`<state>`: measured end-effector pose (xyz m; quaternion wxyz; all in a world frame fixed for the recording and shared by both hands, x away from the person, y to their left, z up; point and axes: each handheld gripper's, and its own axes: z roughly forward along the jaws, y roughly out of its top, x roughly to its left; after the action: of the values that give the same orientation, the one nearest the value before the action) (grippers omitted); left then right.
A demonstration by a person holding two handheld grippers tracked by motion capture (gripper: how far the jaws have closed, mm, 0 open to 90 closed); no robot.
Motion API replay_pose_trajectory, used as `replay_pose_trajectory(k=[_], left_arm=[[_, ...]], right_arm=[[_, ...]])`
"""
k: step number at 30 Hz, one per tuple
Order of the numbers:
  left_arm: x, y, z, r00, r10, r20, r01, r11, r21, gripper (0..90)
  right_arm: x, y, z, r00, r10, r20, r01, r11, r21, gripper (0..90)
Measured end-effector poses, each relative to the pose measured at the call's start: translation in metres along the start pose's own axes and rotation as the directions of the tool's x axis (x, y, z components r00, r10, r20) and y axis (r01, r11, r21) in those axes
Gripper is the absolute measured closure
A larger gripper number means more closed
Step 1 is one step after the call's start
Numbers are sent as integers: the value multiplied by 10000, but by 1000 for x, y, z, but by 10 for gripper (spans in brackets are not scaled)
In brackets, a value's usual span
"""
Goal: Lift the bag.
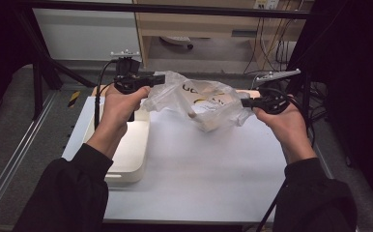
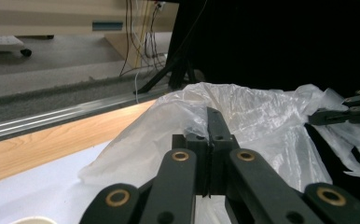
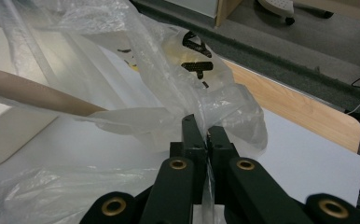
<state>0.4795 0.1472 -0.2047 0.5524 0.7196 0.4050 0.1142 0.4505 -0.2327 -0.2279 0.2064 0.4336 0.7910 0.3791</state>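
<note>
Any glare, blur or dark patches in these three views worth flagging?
High view: dim, the corners fall to black, sleeves lose detail; the white table is evenly lit, and the plastic bag shows soft sheen. Left gripper view: top right is black; the left gripper is sharp. Right gripper view: brightest; the right gripper is sharp, floor behind slightly soft.

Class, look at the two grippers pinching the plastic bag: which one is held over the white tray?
The left gripper: it holds the plastic bag above the white tray, while the right gripper hangs over the bare tabletop.

Only the white tray (image 1: 129, 159) at left blocks passage; open tabletop (image 1: 208, 164) lies beneath the bag (image 1: 199, 104).
</note>
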Motion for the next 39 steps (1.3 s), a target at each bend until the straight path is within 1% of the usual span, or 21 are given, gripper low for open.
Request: replay_pose_trajectory(k=[1,4,8,11,15,19,25,29,31,34,39], left_arm=[[-1,1,-1,10000,88,-33,-88,10000,-11,900],[-2,5,-4,9999,111,-49,-112,9999,-87,900],[0,10,-7,9999,-10,-100,7,9997,-256,900],[1,12,-9,9999,-4,-160,-2,9994,-357,900],[6,16,-12,9996,-118,-249,103,9982,-588,900],[14,18,-14,9990,-199,-394,175,9980,-611,900],[24,13,-19,9973,-307,-663,260,9972,-706,900],[30,11,-21,9965,-385,-744,333,9970,-698,900],[30,9,-22,9960,-271,-851,218,9978,-629,900],[32,2,-23,9963,-202,-837,164,9988,-451,900],[38,-9,-23,9962,-260,-835,236,9993,-294,900]], right_arm=[[-1,2,0,10000,24,17,-24,10000,-10,900],[-3,7,-3,9999,9,101,-8,10000,-50,900],[-5,17,-7,9996,-121,269,122,9999,-31,900],[-7,23,-10,9993,-102,362,107,9999,-126,900],[-9,29,-12,9992,-44,397,53,9997,-229,900],[-10,31,-12,9992,18,406,-6,9996,-298,900],[-7,30,-5,9996,52,277,-43,9994,-333,900],[-4,31,1,9998,4,193,2,9995,-316,900],[-2,31,3,9999,-37,161,41,9996,-283,900],[0,29,6,9999,-63,118,65,9998,-200,900],[2,23,11,10000,-31,-23,30,9999,-103,900]])
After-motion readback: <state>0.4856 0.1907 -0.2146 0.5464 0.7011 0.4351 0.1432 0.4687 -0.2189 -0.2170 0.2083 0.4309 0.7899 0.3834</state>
